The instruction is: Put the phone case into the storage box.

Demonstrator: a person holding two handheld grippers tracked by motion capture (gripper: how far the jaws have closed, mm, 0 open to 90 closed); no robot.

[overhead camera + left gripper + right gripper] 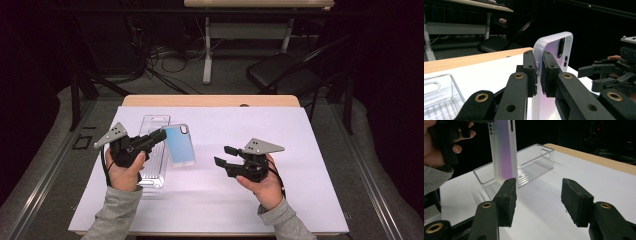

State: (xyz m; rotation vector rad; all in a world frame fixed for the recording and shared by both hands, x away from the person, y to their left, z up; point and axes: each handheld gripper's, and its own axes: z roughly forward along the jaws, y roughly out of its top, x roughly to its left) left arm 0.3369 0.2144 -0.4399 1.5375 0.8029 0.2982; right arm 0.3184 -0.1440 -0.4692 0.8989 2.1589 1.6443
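A frosted phone case (180, 145) with a blue-lilac tint hangs just above the white sheet, left of centre. My left gripper (159, 135) is shut on one long edge of it; in the left gripper view the pads (530, 67) clamp the rim of the case (554, 47), which stands on edge. My right gripper (223, 155) hovers to the right of the case, open, with nothing between its jaws. In the right gripper view its pads (507, 200) stand wide apart over bare sheet, and the case (504, 152) hangs beyond them.
A clear plastic tray (154, 170) lies on the sheet under my left hand, long side running away from me. The white sheet (280, 200) covers most of the wooden table (210, 101). A black chair (280, 70) stands behind the table.
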